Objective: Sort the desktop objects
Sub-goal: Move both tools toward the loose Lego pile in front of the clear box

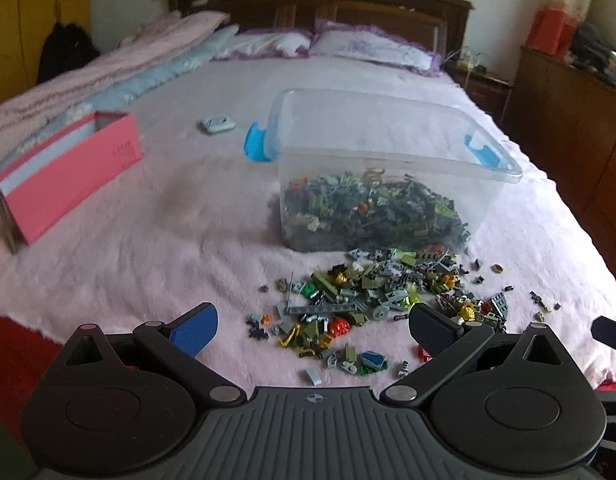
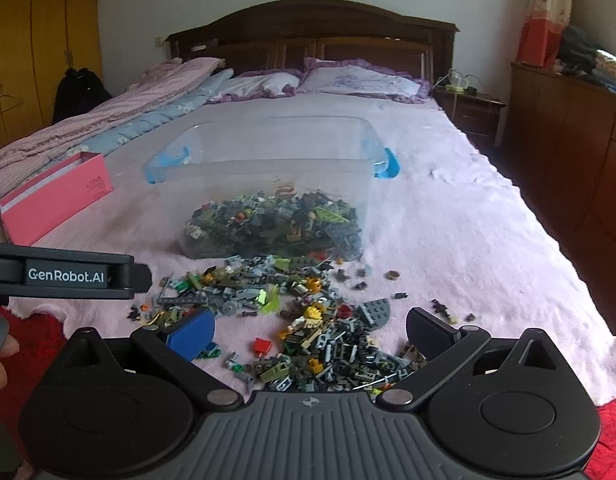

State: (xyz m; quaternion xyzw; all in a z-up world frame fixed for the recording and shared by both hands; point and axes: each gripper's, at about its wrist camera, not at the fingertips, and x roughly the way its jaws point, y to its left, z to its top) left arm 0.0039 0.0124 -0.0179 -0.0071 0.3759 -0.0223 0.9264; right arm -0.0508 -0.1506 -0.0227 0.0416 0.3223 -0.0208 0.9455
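Room: a bedroom with a dark wooden headboard [image 2: 312,28], pillows below it, folded quilts along one side and a wooden dresser on the other.
Surface: a bed [image 1: 147,272] covered by a fluffy pale pink blanket; everything to be sorted lies on it, near the foot end.
Loose pieces: a scattered pile of small building bricks [image 1: 372,300], mostly grey, olive and lime with a few red and yellow bits, spread just in front of the clear bin and reaching down to both tools.
Clear bin: a transparent plastic bin [image 1: 388,152] with blue latch handles, upright, lid off, its bottom already layered with the same sort of bricks.
Pink box: an open pink box [image 1: 71,176] stands well apart from the pile, off to its left; its contents cannot be seen.
Left tool: the left tool [image 1: 314,322] is spread wide and empty, poised over the near left edge of the pile.
Right tool: the right tool [image 2: 310,330] is likewise wide apart with nothing gripped, hovering above the dense near part of the pile [image 2: 340,356].
Step in hand: judging by the layout, picking a brick to grasp; no piece is held yet.
Next move: likely lower one tool onto a single separable piece, such as the red brick [image 2: 262,345] lying a little clear of the heap, pinch it without dragging neighbours, then carry it to its container.
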